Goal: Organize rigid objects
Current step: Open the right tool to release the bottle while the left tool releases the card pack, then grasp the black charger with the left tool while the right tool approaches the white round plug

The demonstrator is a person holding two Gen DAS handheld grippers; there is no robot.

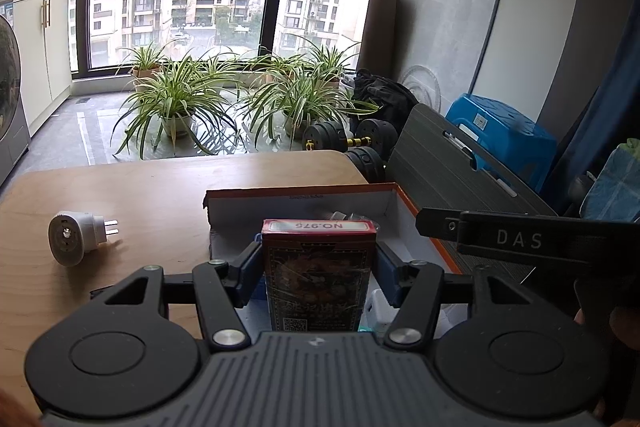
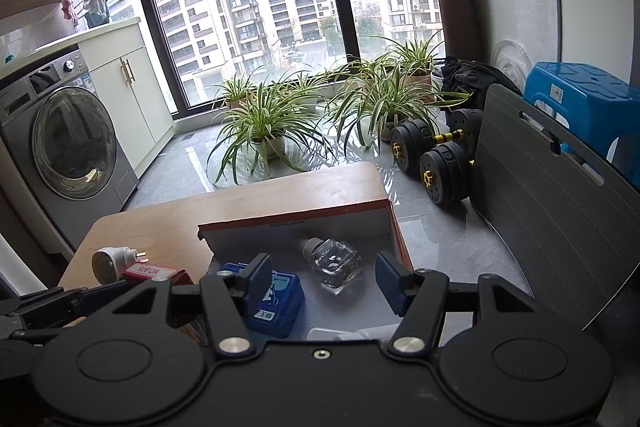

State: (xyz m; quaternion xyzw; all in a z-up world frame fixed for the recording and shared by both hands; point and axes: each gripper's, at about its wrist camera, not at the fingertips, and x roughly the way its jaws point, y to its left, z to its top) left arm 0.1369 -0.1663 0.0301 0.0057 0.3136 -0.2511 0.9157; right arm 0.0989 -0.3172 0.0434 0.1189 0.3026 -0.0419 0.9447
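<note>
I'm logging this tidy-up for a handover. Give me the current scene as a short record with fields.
left gripper: shut on the red card box, held above the cardboard box
right gripper: open over the cardboard box, nothing between the pads
in the cardboard box: glass bottle, blue case
left outside: white plug adapter, lying on the wooden table
task state: adapter not yet in the box

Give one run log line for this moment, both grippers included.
left gripper: shut on card pack, near cardboard box | right gripper: open, empty | plug adapter: on table, outside box
</note>
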